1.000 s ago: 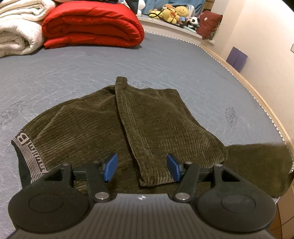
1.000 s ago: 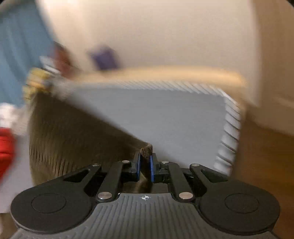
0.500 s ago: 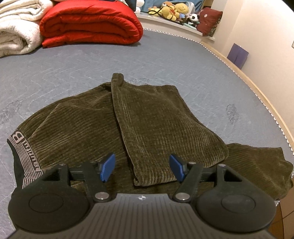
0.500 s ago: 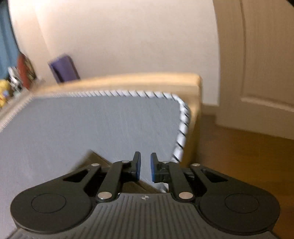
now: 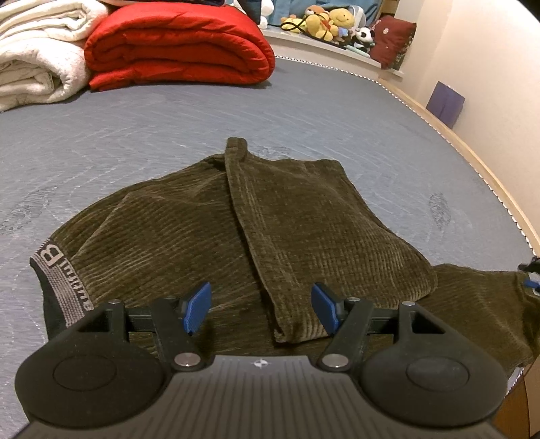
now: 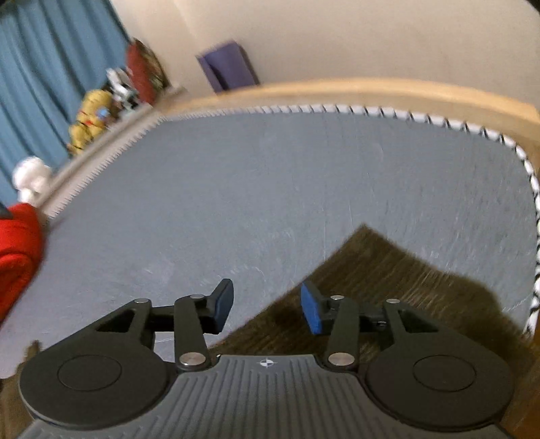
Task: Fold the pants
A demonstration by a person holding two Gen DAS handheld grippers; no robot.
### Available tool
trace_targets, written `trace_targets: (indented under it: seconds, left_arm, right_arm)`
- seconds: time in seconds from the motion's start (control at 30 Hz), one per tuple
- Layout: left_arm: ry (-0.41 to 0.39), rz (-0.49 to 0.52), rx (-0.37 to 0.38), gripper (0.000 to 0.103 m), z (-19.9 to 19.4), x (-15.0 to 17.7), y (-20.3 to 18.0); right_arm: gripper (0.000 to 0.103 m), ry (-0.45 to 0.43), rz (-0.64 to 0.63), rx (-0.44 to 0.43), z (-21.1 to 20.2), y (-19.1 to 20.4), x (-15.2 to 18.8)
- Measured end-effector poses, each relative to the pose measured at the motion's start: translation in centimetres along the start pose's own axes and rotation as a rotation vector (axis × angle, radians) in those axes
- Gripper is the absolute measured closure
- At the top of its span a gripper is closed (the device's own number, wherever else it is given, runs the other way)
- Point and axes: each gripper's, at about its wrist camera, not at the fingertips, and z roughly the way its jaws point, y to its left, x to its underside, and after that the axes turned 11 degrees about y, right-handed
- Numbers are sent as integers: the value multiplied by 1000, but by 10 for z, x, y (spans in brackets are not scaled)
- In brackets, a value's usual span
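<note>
Left wrist: pants (image 5: 236, 229) just beyond parted left tongs (image 5: 260, 307)

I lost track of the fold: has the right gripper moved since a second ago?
Yes. The right gripper released the pants, opened, and swung left against the bed frame.

Right gripper (image 6: 266, 305) let go — fingers (image 6: 312, 312) parted — pants (image 6: 388, 280) dropped flat.

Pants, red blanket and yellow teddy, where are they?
pants (image 5: 303, 216), left wrist view, on the folded-over leg.
red blanket (image 5: 182, 47), left wrist view, on its top fold.
yellow teddy (image 5: 339, 17), left wrist view, on its head.
</note>
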Motion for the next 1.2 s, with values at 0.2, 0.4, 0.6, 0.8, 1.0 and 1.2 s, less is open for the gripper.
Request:
trace_targets:
  seconds: [0.2, 0.4, 0.6, 0.8, 1.0, 1.2]
  left_arm:
    - [-13, -28, -1, 32, -6, -3, 14]
    - [-22, -40, -2, 32, -11, -6, 22]
    - [-29, -36, -7, 32, -19, -3, 28]
    - [-47, -36, -17, 30, -33, 6, 39]
    - [-62, -51, -37, 29, -38, 18, 61]
    - [-28, -80, -63, 29, -38, 31, 94]
  right_arm:
    - [55, 27, -27, 219, 38, 19, -9]
    - [98, -73, -41, 274, 41, 28, -17]
    - [98, -277, -161, 207, 22, 50, -30]
    - [58, -138, -144, 267, 38, 23, -25]
    - [45, -209, -59, 324, -4, -34, -25]
    - [38, -151, 12, 341, -19, -107, -9]
